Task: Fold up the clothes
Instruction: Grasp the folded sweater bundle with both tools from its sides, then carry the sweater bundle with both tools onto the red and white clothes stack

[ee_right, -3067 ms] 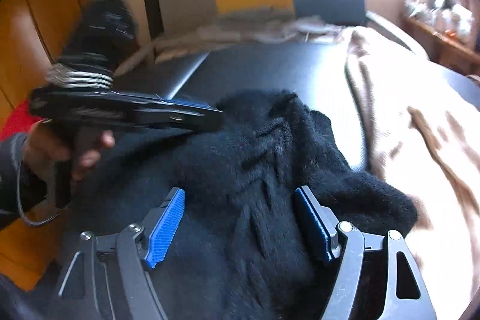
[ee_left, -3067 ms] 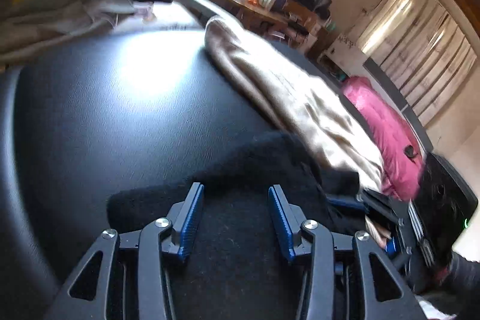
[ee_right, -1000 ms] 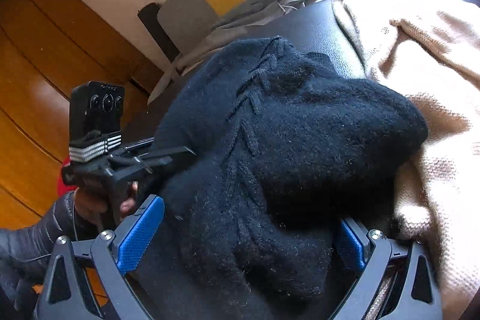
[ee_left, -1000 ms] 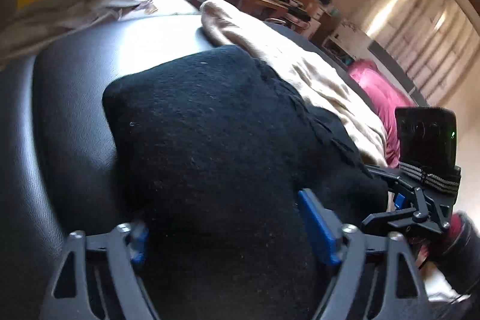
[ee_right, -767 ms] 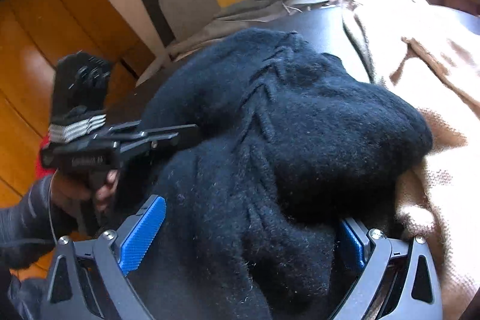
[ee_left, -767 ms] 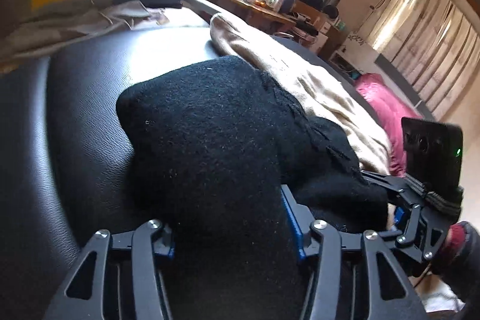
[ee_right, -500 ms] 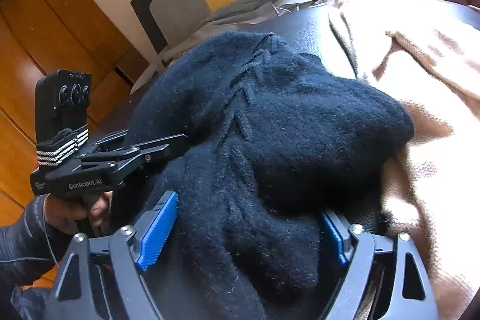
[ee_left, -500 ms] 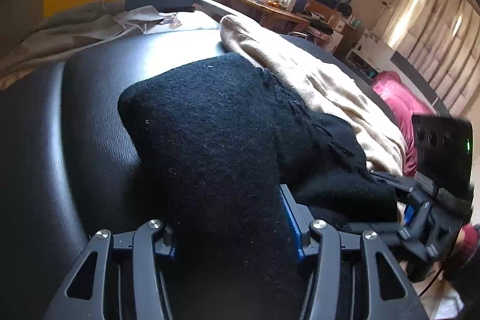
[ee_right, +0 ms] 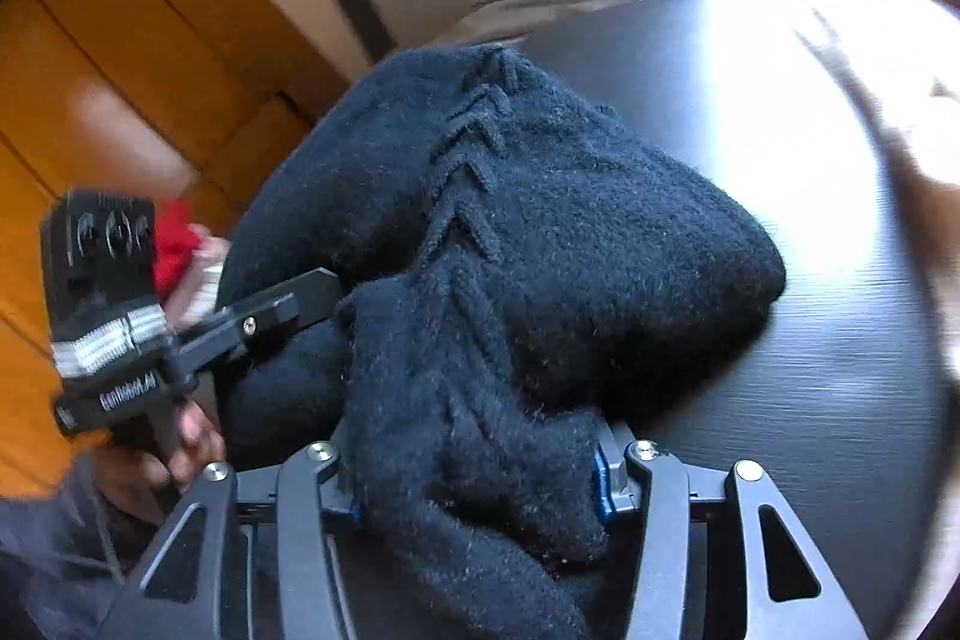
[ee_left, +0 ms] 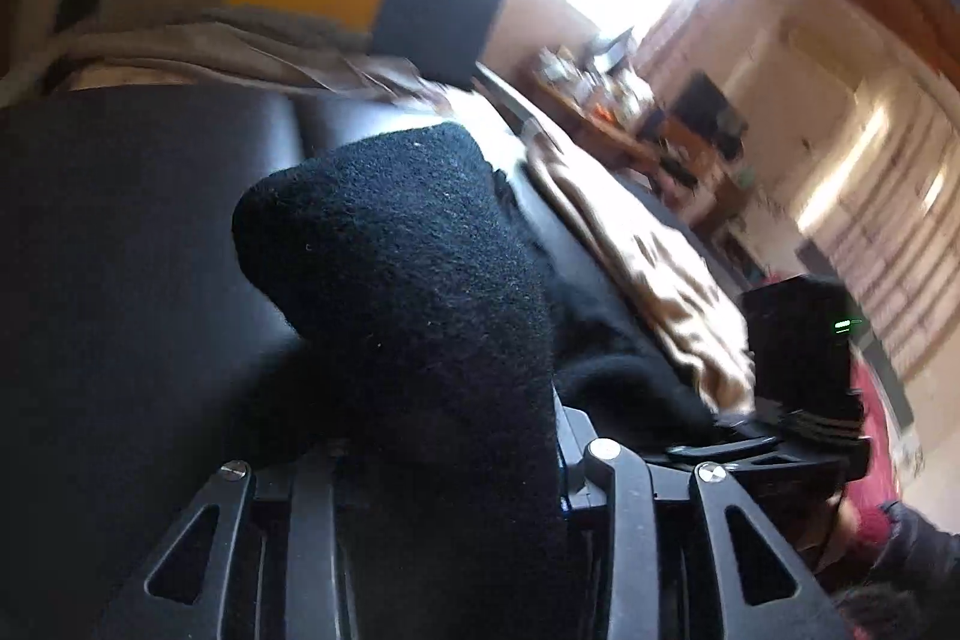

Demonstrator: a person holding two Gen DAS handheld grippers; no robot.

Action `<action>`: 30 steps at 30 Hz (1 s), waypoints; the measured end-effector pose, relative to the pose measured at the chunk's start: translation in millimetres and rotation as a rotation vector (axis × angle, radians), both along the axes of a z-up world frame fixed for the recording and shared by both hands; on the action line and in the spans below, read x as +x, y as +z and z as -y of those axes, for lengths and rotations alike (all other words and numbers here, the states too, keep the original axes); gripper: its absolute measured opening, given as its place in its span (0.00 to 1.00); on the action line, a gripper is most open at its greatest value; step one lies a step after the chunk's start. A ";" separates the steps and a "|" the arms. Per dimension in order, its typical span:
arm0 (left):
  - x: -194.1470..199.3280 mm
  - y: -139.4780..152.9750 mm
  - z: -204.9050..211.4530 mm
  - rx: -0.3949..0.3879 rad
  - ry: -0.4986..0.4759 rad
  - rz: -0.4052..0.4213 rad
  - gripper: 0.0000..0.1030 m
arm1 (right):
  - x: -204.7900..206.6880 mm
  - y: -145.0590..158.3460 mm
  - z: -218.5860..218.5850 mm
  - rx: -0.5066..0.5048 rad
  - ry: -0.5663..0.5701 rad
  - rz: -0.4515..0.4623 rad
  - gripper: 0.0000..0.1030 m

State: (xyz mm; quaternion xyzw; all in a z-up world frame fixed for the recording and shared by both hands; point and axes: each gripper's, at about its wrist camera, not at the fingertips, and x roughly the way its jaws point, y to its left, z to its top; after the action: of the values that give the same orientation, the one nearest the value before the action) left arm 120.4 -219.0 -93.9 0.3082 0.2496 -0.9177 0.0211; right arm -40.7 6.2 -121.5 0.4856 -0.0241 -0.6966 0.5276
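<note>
Black knit sweater [ee_right: 540,244] bunched on dark desk [ee_right: 810,340] beside beige garment [ee_left: 660,268], pinched at near edge by left hand-held gripper [ee_left: 444,454] and right hand-held gripper [ee_right: 474,484], jaws just closing on fabric.

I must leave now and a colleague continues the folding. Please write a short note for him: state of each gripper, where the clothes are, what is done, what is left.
Left gripper: jaws have just been closing, now clamped on the black sweater.
Right gripper: jaws have just been closing, also clamped on its near edge.
The sweater lies bunched on the black surface; a beige garment is beside it.
Done: both grips taken.
Left: carry the fold over, flatten, release; the beige garment looks unfolded.
</note>
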 end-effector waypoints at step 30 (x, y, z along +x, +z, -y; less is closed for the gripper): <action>342.2 85.3 308.9 -0.062 1.169 -0.078 0.43 | 251.0 117.4 587.7 0.005 0.982 -0.275 0.52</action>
State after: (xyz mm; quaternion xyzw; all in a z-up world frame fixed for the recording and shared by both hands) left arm 462.6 -527.9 -8.6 0.0848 0.3518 -0.7714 0.5235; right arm 210.3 -581.5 -4.1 0.3447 0.2782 -0.4239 0.7900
